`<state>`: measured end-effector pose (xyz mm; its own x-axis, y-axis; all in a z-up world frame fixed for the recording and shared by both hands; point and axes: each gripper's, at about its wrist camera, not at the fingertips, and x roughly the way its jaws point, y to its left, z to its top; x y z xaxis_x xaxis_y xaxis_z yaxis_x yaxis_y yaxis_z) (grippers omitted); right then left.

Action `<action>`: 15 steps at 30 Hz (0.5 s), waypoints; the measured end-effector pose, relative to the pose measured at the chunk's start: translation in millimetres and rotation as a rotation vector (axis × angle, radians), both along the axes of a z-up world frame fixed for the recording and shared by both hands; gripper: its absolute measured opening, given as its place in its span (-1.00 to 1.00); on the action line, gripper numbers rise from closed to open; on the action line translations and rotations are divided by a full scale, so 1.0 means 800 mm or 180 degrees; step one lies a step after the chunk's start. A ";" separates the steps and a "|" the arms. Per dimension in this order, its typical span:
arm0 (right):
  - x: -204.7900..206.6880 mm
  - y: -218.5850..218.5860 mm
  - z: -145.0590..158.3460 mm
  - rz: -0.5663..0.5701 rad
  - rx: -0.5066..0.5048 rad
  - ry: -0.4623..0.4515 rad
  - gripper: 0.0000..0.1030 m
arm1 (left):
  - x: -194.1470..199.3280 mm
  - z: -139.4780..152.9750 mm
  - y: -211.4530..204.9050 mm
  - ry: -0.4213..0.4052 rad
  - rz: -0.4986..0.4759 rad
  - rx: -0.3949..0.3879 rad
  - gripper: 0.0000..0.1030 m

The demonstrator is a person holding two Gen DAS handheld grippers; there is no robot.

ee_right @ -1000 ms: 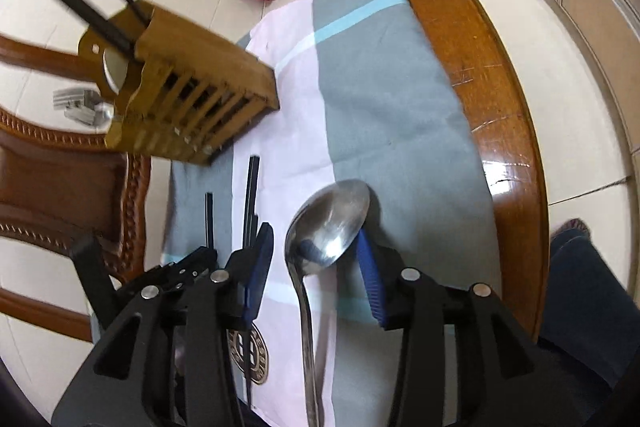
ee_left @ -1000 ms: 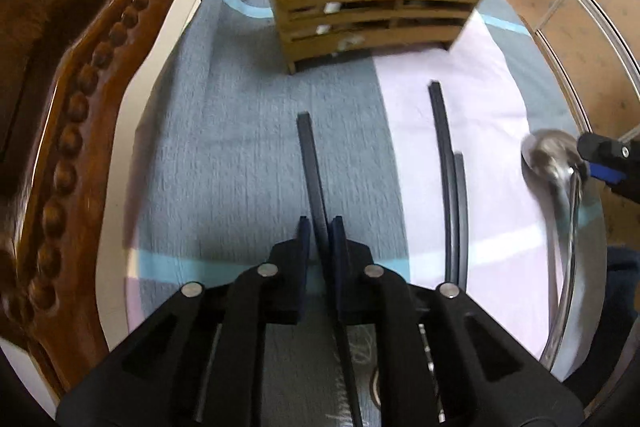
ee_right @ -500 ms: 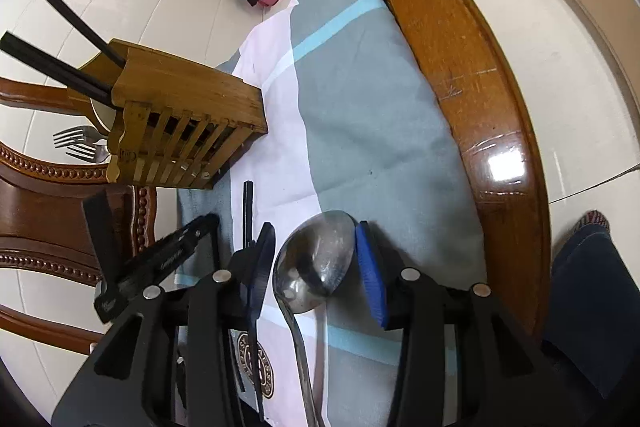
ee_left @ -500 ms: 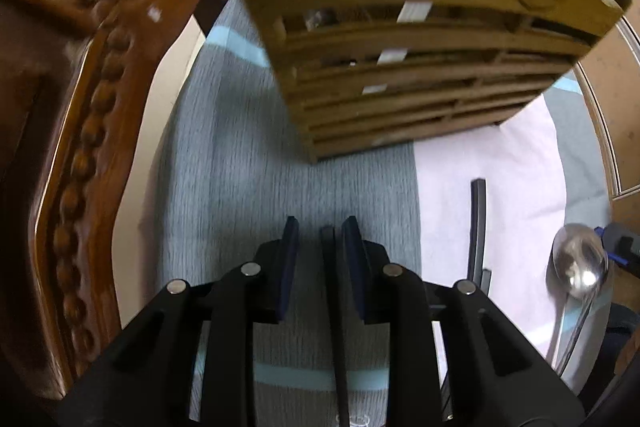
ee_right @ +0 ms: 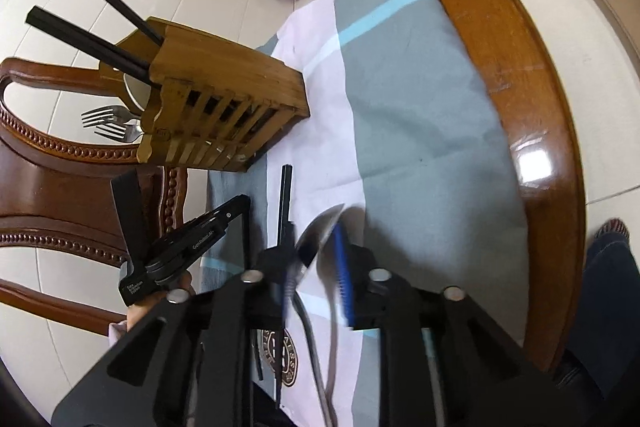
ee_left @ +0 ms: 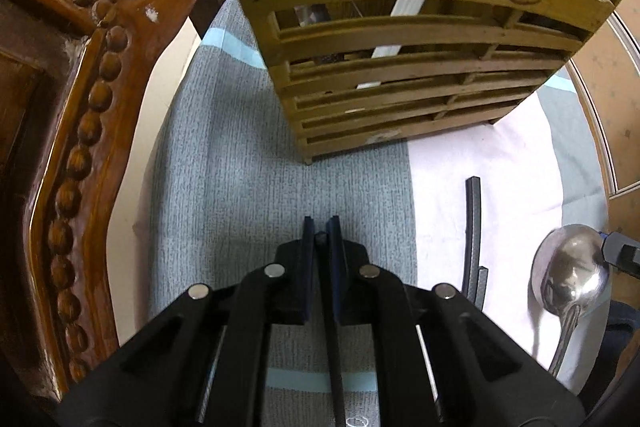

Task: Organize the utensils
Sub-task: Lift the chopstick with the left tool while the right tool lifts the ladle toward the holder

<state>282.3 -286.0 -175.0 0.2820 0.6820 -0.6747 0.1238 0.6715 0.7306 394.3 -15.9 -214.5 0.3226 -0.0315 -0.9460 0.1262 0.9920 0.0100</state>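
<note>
Where the left wrist view begins, at its left edge, a carved brown wooden chair back with beaded trim (ee_left: 80, 155) curves from top to bottom. At lower centre the left gripper (ee_left: 321, 227) has its blue-padded jaws pressed together on a slim black chopstick (ee_left: 334, 347), whose long axis runs from the bottom edge straight up the frame, its tip just showing between the pads. Below lies a grey, pink and pale-blue striped tablecloth (ee_left: 224, 187). Upper centre and right: a slatted bamboo utensil holder (ee_left: 400, 39) with a burnt-in logo, standing on the cloth. Right of centre, two more black chopsticks (ee_left: 474, 227) lie side by side on the pink panel, long axes near vertical in the frame, ends toward the holder. Far right: a polished steel spoon (ee_left: 570, 275), bowl uppermost, handle running down to the lower right.

In the right wrist view, the holder (ee_right: 224, 107) sits at upper left with black chopsticks and forks standing out of it; the left gripper (ee_right: 240, 203) shows at middle left. At lower centre the right gripper (ee_right: 316, 267) is closing, the blurred spoon bowl (ee_right: 320, 231) tilted between its blue pads; whether they press it cannot be told. A round brown wooden table (ee_right: 532, 131) borders the cloth at right.
</note>
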 end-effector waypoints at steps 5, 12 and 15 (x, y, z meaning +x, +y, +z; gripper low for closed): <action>0.000 0.011 -0.003 0.0029 0.0081 -0.0004 -0.68 | -0.028 0.001 -0.002 0.0008 0.0034 -0.0036 -0.86; -0.009 0.021 0.032 0.0089 0.0043 -0.0263 -0.82 | -0.048 0.042 0.018 -0.0287 0.0097 -0.0115 -0.87; -0.016 0.027 0.058 0.0136 0.0113 -0.0421 -0.85 | -0.069 0.081 0.026 -0.0515 0.0111 -0.0179 -0.87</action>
